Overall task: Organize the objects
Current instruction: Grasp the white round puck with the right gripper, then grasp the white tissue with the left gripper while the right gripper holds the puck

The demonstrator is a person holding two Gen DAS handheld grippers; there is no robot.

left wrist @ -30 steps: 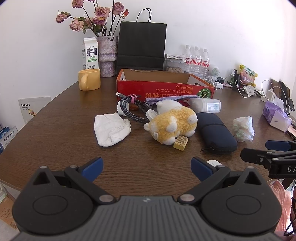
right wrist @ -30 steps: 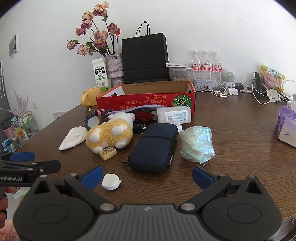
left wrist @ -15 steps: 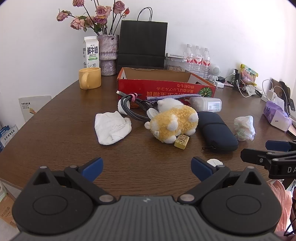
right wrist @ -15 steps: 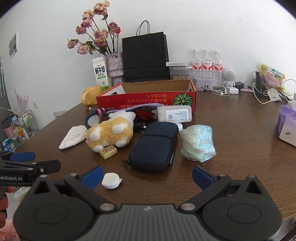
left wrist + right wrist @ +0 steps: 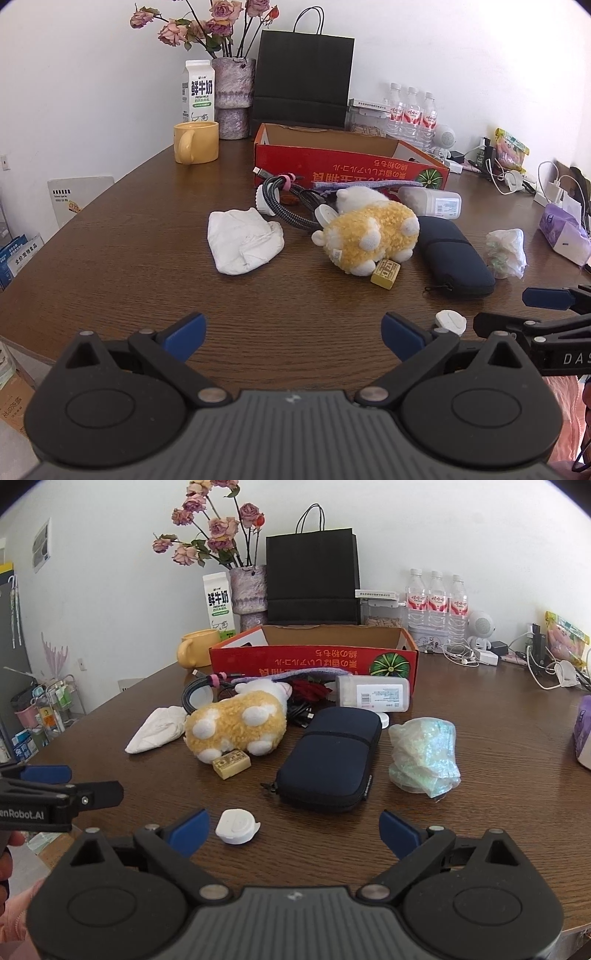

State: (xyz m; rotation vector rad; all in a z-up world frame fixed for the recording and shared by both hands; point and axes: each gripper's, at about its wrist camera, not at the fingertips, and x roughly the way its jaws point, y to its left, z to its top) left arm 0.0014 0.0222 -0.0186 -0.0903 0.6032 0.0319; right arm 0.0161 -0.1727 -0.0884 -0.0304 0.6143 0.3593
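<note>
Left wrist view: left gripper, jaws apart, empty above the tabletop; plush toy beside navy pouch.
Right wrist view: right gripper, jaws apart; white cap, possibly plastic, near its left jaw.

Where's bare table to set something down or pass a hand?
Free: left side, between the yellow mug and white cloth; near edge ahead of the left gripper. Crowded: the strip before the red box, from cable coil through plush toy to dark pouch.
</note>
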